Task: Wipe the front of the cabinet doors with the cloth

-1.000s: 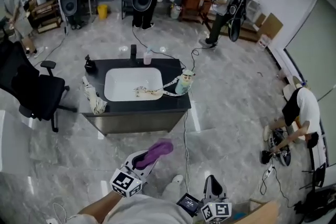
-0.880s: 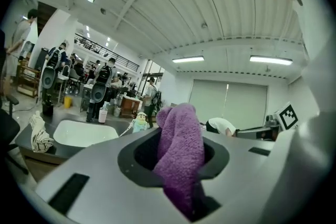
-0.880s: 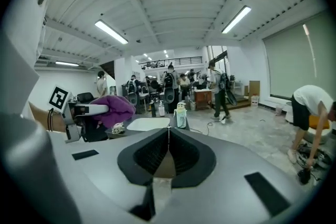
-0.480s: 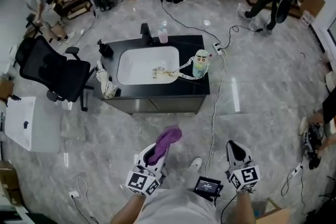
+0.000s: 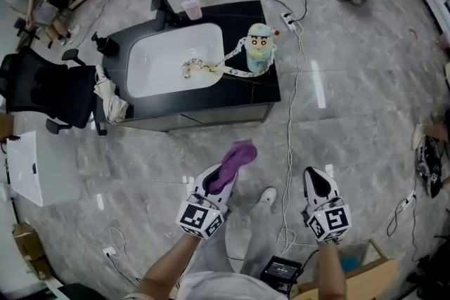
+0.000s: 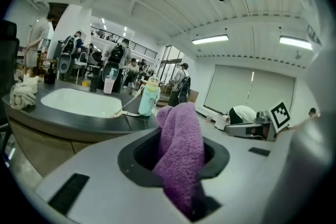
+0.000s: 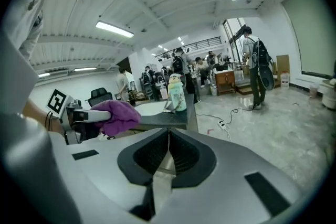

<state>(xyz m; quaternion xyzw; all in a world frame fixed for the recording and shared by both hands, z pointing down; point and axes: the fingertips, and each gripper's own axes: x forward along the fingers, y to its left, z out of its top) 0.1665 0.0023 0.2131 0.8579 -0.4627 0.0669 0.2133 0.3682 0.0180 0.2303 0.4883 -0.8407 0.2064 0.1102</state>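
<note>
A purple cloth (image 5: 234,162) sticks out of my left gripper (image 5: 215,183), which is shut on it; the cloth (image 6: 181,155) fills the jaws in the left gripper view. My right gripper (image 5: 316,183) is shut with nothing in it, its jaws pressed together (image 7: 168,152). Both hover over the floor, short of the cabinet. The grey cabinet doors (image 5: 193,119) run under a black counter (image 5: 264,84) holding a white sink (image 5: 172,60). In the right gripper view the cloth (image 7: 118,115) shows at left, with the counter beyond.
On the counter stand a green figure bottle (image 5: 260,49) with a strap, a pink cup (image 5: 190,8) and a faucet (image 5: 162,7). A rag (image 5: 112,103) hangs at the counter's left end. A black office chair (image 5: 42,91) stands left. A cable (image 5: 290,130) runs along the floor right of the cabinet.
The view has moved closer to the cabinet and swung down. Both grippers sit higher in the frame, the left still holding the cloth.
</note>
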